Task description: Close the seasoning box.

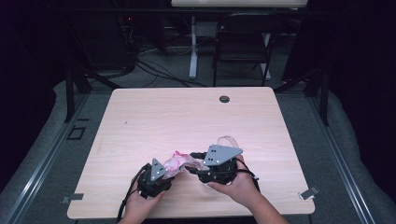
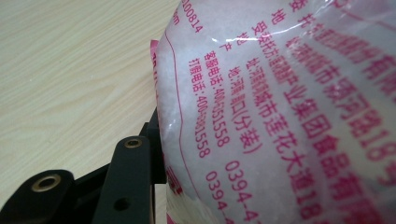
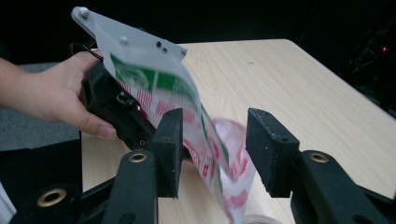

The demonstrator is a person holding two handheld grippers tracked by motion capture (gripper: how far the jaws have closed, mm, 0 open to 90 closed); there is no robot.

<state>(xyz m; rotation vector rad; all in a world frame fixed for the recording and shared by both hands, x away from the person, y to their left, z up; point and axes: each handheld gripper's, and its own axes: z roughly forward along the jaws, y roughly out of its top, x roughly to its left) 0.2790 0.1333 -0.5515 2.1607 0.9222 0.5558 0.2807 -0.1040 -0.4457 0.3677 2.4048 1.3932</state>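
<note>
A clear plastic bag (image 1: 175,163) with pink and green print lies between both grippers near the table's front edge. My left gripper (image 1: 169,173) is shut on one end of it. In the left gripper view the bag (image 2: 280,116) presses against one black finger (image 2: 135,163) and hides the other. The right gripper view has the bag (image 3: 205,140) hanging from the left gripper's black body under its grey plate (image 3: 135,46). My right gripper (image 3: 215,149) stands open there, its jaws on either side of the bag's loose end, apart from it. From above, the right gripper (image 1: 190,167) points left at the bag.
The light wooden table (image 1: 187,116) has bare room behind and to both sides. A clear tape-like ring (image 1: 229,140) lies just behind the right gripper. A black grommet (image 1: 224,99) sits near the far edge. A dark chair (image 1: 243,42) stands beyond the table.
</note>
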